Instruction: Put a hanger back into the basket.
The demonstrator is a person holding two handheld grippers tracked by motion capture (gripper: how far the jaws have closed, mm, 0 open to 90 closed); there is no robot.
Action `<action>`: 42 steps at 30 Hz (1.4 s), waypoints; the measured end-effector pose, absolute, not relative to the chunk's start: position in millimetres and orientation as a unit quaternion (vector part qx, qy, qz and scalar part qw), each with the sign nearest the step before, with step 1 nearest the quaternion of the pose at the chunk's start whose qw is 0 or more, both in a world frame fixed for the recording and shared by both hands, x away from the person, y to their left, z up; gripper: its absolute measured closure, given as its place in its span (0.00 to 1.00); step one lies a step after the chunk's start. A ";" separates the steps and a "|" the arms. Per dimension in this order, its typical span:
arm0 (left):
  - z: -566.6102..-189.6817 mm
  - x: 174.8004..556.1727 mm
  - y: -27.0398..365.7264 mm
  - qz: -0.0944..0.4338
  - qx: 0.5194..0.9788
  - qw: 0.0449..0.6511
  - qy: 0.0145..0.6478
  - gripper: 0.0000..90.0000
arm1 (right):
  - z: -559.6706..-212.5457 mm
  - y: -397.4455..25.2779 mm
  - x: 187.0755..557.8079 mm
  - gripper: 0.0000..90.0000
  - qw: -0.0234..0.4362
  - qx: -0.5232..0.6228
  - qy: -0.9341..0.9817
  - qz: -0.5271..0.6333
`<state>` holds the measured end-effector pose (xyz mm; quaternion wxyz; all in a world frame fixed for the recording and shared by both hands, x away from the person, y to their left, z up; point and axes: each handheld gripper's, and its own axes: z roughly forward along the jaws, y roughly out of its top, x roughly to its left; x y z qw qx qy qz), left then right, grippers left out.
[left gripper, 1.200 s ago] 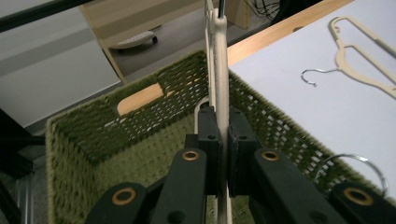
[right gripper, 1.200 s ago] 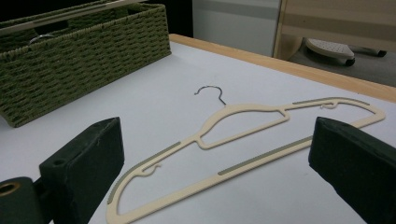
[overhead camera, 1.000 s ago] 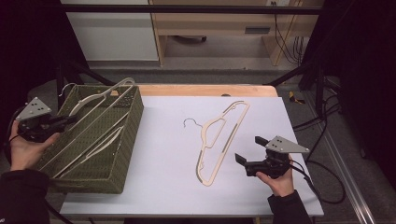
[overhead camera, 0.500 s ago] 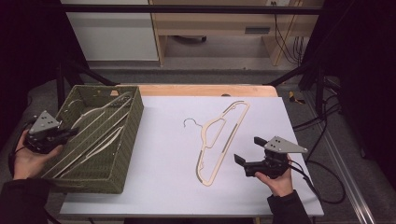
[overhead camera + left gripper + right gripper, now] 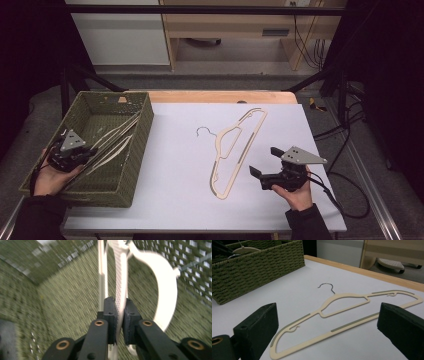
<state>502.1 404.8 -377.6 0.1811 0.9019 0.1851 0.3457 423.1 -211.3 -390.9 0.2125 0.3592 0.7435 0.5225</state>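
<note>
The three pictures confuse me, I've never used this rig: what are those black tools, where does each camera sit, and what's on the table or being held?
No robot here: a person holds a two-fingered gripper in each hand. The high view looks down on the table. The other two cameras ride on the grippers, looking along their fingers. The left gripper is inside the green basket, shut on a white hanger. The right gripper is open, facing a cream hanger lying flat on the table, not touching it.
</note>
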 end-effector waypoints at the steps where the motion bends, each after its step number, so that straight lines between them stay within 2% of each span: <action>1: -378.6 505.2 404.9 0.334 0.910 0.181 0.169 0.90 | -391.1 -211.1 423.1 0.05 0.212 0.359 0.744 0.522; 4: -381.3 509.3 402.5 0.319 0.917 0.177 0.160 0.87 | -391.2 -210.9 423.1 0.05 0.211 0.359 0.744 0.522; 5: -382.6 511.7 399.3 0.306 0.924 0.170 0.154 0.84 | -391.2 -210.5 423.0 0.05 0.211 0.358 0.744 0.523; 9: -380.2 514.9 397.1 0.311 0.928 0.155 0.135 0.76 | -390.1 -209.7 422.0 0.05 0.211 0.356 0.743 0.526; 10: -376.1 516.6 399.3 0.311 0.929 0.159 0.122 0.71 | -389.2 -209.3 421.2 0.05 0.210 0.357 0.742 0.528; 15: -370.7 507.8 399.9 0.323 0.917 0.185 0.146 0.58 | -388.3 -209.4 420.8 0.05 0.210 0.354 0.741 0.531; 17: -369.7 505.7 399.2 0.325 0.914 0.188 0.153 0.56 | -388.0 -209.2 420.7 0.05 0.209 0.354 0.740 0.532; 25: -341.7 493.3 397.8 0.344 0.881 0.263 0.189 0.49 | -387.9 -207.5 421.2 0.05 0.207 0.355 0.739 0.534; 27: -335.3 487.2 395.5 0.353 0.863 0.298 0.204 0.49 | -387.8 -207.3 421.0 0.05 0.207 0.355 0.738 0.535; 28: -331.7 479.0 391.0 0.354 0.839 0.342 0.229 0.45 | -387.7 -207.3 421.2 0.05 0.207 0.356 0.738 0.535; 29: -331.7 479.0 391.0 0.354 0.839 0.342 0.229 0.44 | -387.8 -207.2 421.3 0.05 0.206 0.356 0.738 0.536; 32: -331.9 464.3 374.9 0.352 0.797 0.399 0.285 0.39 | -388.0 -207.0 421.7 0.05 0.205 0.356 0.737 0.537; 35: -329.8 457.2 358.2 0.347 0.784 0.435 0.277 0.30 | -388.9 -206.0 422.0 0.05 0.205 0.358 0.737 0.535; 38: -328.3 450.5 342.0 0.344 0.768 0.464 0.277 0.27 | -389.2 -206.0 422.4 0.05 0.205 0.358 0.738 0.534; 42: -329.3 443.2 320.6 0.347 0.759 0.472 0.283 0.17 | -389.4 -206.9 422.9 0.05 0.205 0.358 0.738 0.534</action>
